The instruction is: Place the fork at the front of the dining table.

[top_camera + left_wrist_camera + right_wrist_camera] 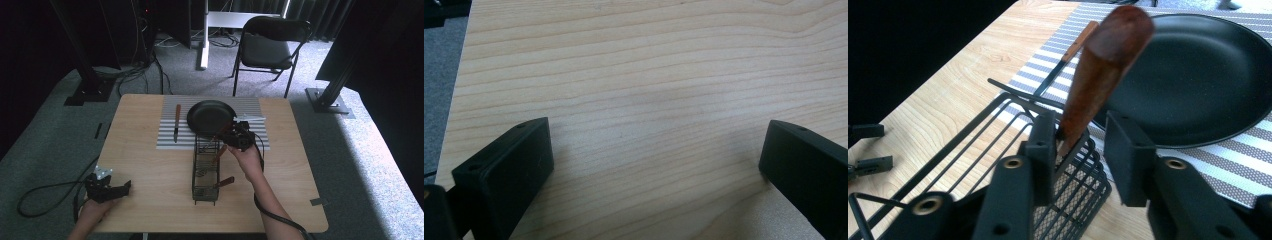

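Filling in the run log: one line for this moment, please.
right gripper: jaws around wooden-handled utensil in wire basket, one pad apart | left gripper: open, over bare table

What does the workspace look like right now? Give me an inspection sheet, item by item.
Surface: wooden table with a striped placemat at the far side.
Job's things: wire basket with a wooden handle standing up in its mesh cup; a second handle lies nearer the front.
Clutter: black pan and a knife on the placemat.
Grippers: right gripper has its jaws either side of the upright handle, with a gap on one side; left gripper is open over bare table.
Cables: left cable loops on the floor; right cable runs along the forearm.
Surroundings: folding chair, grey carpet.
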The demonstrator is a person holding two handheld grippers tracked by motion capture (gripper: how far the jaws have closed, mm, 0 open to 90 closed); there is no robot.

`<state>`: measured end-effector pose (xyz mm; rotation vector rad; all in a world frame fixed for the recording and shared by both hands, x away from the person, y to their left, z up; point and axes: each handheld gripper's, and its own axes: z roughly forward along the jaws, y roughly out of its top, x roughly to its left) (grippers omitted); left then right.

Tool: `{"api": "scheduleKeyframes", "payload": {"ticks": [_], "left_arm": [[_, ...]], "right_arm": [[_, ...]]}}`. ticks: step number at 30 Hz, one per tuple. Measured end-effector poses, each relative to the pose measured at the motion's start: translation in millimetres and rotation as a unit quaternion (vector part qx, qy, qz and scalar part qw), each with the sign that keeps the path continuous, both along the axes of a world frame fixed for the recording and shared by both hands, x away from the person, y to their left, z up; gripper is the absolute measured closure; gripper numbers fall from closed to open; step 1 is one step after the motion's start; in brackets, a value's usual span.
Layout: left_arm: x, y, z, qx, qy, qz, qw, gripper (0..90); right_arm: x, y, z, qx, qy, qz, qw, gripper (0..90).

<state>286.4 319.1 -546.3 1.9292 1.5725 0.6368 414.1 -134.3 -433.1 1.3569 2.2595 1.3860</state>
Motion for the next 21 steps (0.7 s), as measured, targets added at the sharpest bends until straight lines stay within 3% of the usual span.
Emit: {"api": "scheduleKeyframes", "payload": {"ticks": [3, 7, 13, 21], "left_arm": [[0.0, 0.0, 0.0, 0.000, 0.000, 0.000, 1.0000, 0.7], [0.0, 0.0, 0.0, 0.000, 0.000, 0.000, 1.0000, 0.7], [0.0, 0.0, 0.0, 0.000, 0.000, 0.000, 1.0000, 0.7], [0.0, 0.0, 0.0, 0.000, 0.000, 0.000, 1.0000, 0.7]], "right_arm": [[0.0, 2.7, 0.6, 0.003, -0.004, 0.006, 1.0000, 73.6], [-1.5, 5.2, 2.5, -0.002, -0.008, 0.009, 0.9999, 74.9], [-3.0, -0.6, 4.2, 0.023, -0.002, 0.020, 0.9995, 80.2], [-8.5, -0.4, 15.0, 0.014, -0.020, 0.028, 0.9993, 80.7]]}}
